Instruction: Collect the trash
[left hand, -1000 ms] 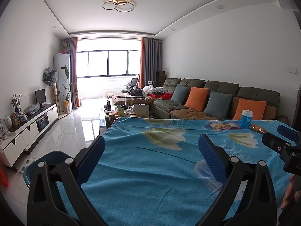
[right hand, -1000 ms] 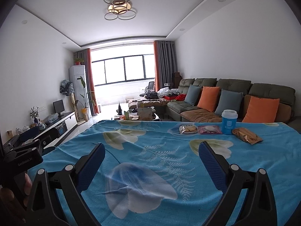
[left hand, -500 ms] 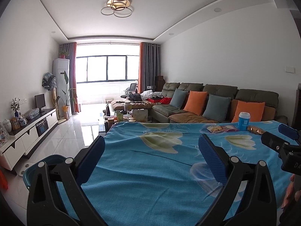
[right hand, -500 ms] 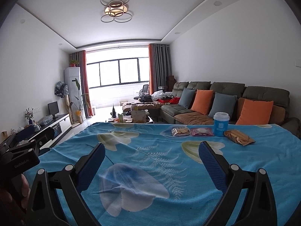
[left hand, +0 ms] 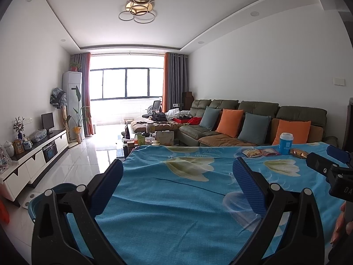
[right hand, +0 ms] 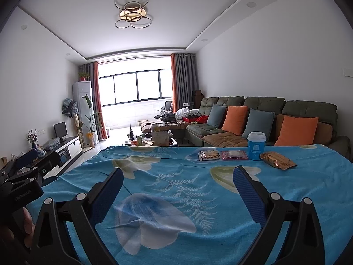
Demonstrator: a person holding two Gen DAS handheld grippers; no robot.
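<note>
On the far side of the blue flowered tablecloth point(right hand: 176, 176) lie a clear snack packet point(right hand: 209, 155), a pink packet point(right hand: 234, 155) and a gold wrapper point(right hand: 278, 160), with a blue paper cup point(right hand: 256, 145) standing between them. The left wrist view shows the same cup point(left hand: 286, 143) and packets point(left hand: 260, 152) at its far right. My right gripper point(right hand: 177, 186) is open over the cloth, well short of the trash. My left gripper point(left hand: 177, 184) is open too, near the table's left end. A blue bin point(left hand: 55, 191) stands on the floor by the left gripper.
A green sofa point(right hand: 264, 119) with orange and grey cushions runs behind the table. A cluttered coffee table point(left hand: 150, 137) stands beyond the far edge. A white TV cabinet point(left hand: 33, 161) lines the left wall, with shiny floor tiles between. A hand point(left hand: 340, 223) holds the other gripper's handle.
Both views have tilted up slightly, so the table and trash sit lower in each frame. Both grippers stay open and hold nothing.
</note>
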